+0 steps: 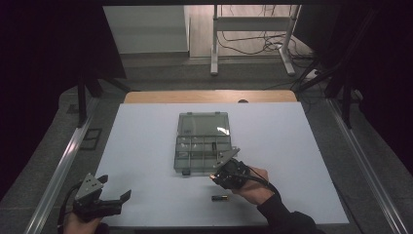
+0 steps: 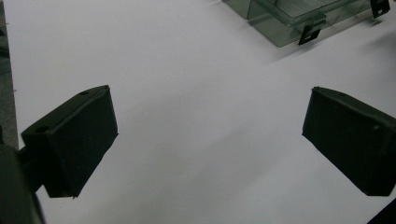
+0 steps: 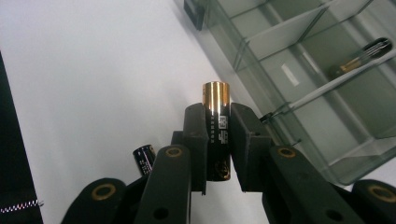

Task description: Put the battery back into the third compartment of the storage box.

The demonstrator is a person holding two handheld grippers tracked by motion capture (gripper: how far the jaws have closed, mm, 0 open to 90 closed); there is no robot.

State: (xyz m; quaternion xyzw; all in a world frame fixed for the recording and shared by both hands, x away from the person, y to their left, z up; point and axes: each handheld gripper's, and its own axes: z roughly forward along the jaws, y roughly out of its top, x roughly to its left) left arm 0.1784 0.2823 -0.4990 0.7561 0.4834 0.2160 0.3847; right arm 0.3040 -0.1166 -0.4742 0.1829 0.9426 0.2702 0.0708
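Clearly the right claw (image 3: 218,140) is clamped on a battery (image 3: 216,126), which stands upright between the two black pads with its gold end poking above them in the right gripper view. In the high view this claw (image 1: 214,176) sits at lower centre of the frame, just at the near edge of the clear compartment box (image 1: 181,148), whose lid lies open toward the top of the frame. A second battery (image 1: 220,198) lies flat on the white table (image 1: 146,146) just below the right hand (image 1: 251,185), and the right gripper view shows its dark end (image 3: 144,158) low in the frame, left of the pads. One more battery (image 3: 362,58) already rests in a compartment at the upper right of that view. The left claw (image 1: 116,187) waits at the lower left of the high view with its jaws wide apart and nothing between them; its own view shows bare table between the pads and a corner of the box (image 2: 289,21) at the top of the frame. The step in hand looks like carrying the gripped battery over to the box. The next move probably calls for lifting it over the near wall, lining it up with a free compartment between the thin dividers, and lowering it before letting go, so that it does not catch a divider or topple out.
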